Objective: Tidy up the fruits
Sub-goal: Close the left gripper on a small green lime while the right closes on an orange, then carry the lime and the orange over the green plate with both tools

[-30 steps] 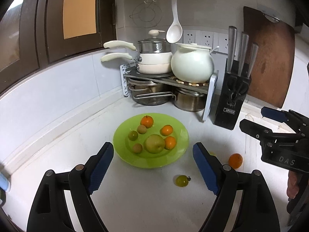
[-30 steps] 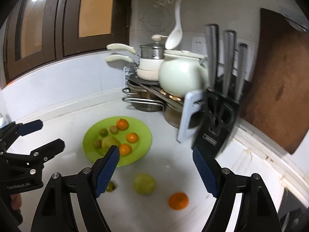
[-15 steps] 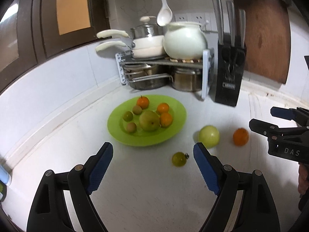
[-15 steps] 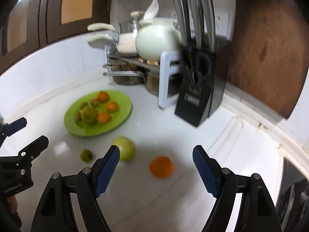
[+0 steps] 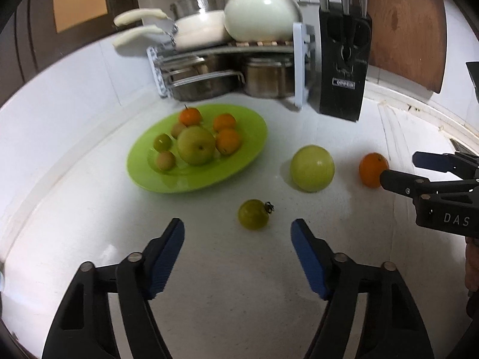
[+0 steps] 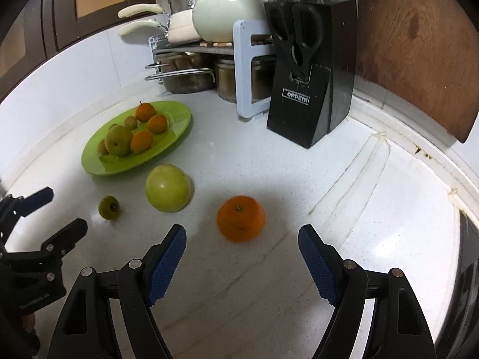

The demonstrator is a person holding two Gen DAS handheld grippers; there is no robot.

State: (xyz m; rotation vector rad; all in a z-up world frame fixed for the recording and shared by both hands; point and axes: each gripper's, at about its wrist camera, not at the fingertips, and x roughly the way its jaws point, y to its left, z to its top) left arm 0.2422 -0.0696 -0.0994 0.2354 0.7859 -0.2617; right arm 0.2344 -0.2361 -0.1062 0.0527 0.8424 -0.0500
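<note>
A lime green plate (image 5: 248, 137) (image 6: 179, 119) on the white counter holds several oranges, a big green apple and small green fruits. Three fruits lie loose on the counter: a small green tomato (image 5: 254, 214) (image 6: 109, 207), a large green apple (image 5: 312, 168) (image 6: 168, 192) and an orange (image 5: 372, 169) (image 6: 241, 222). My left gripper (image 5: 238, 234) hangs just short of the tomato, jaws closing with nothing between the pads. My right gripper (image 6: 242, 240) hovers just before the orange, jaws closing, pads off the fruit. Each gripper also shows at the edge of the other's view, the right gripper (image 5: 398, 169) beside the orange.
A pot rack (image 5: 227, 68) with steel pots, white pans and a white teapot (image 5: 260, 12) stands at the back. A black knife block (image 5: 344, 65) (image 6: 311, 80) stands right of it, a brown cutting board (image 6: 419, 45) against the wall. A sink rim (image 6: 419, 155) curves on the right.
Both grippers have sunk toward the counter and come closer to the loose fruits, which look larger now. Both pairs of jaws have narrowed, the left more.
</note>
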